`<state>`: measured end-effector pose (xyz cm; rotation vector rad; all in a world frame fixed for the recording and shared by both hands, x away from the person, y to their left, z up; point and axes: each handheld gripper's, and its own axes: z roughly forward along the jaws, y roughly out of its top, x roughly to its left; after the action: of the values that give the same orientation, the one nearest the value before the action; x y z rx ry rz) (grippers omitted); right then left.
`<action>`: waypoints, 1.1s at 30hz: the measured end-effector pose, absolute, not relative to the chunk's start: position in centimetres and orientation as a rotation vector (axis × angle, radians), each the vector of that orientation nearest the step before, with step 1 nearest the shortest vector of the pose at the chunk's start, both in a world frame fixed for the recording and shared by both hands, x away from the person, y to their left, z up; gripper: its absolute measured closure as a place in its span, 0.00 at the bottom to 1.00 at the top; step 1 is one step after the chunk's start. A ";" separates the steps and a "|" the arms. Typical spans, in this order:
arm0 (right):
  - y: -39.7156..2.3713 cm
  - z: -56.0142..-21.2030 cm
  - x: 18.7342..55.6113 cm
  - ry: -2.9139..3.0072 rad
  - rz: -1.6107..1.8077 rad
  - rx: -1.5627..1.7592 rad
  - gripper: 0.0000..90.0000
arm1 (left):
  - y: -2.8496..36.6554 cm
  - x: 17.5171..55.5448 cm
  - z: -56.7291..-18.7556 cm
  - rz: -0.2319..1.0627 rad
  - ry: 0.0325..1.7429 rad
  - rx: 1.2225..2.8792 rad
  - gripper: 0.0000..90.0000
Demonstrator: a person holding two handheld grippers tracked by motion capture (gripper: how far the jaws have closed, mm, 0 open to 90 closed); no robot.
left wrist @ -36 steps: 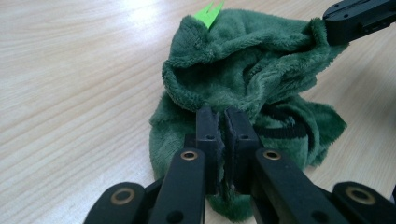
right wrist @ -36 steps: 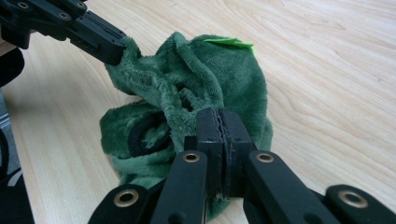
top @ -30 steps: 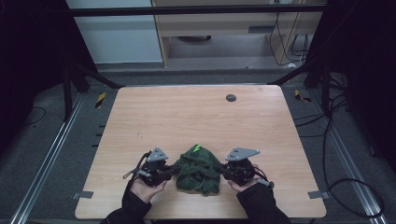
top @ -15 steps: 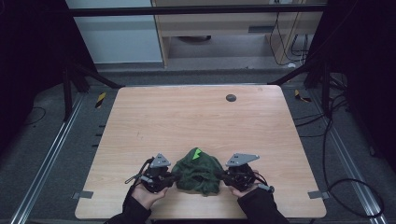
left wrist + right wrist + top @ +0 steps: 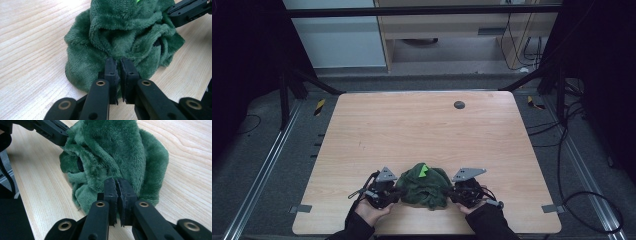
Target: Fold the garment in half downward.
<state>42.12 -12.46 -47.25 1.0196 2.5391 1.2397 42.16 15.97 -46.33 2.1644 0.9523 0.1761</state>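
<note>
At the near edge of the wooden table, a crumpled green plush cloth is sitting bunched into a fuzzy heap, a bright green tag poking from its top. The left gripper is pinching a fold of its side; the right gripper is clamping the opposite side.

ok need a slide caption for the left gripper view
Left gripper shut on a bunched green plush cloth on the wooden table.
</note>
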 end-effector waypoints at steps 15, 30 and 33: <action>-14.0 -44.8 42.3 2.412 1.358 1.035 0.92 | 17.9 42.5 -44.1 0.252 0.990 2.064 0.83; -14.3 -44.2 45.1 2.326 1.342 1.090 1.00 | 18.4 45.5 -43.5 0.357 1.052 2.000 0.95; -14.3 -44.2 45.9 2.311 1.338 1.116 1.00 | 18.0 46.1 -43.5 0.366 1.055 1.997 0.98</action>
<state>45.85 -14.25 -44.23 1.1156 2.3109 1.3385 46.15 18.00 -43.54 1.9975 1.0549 0.3661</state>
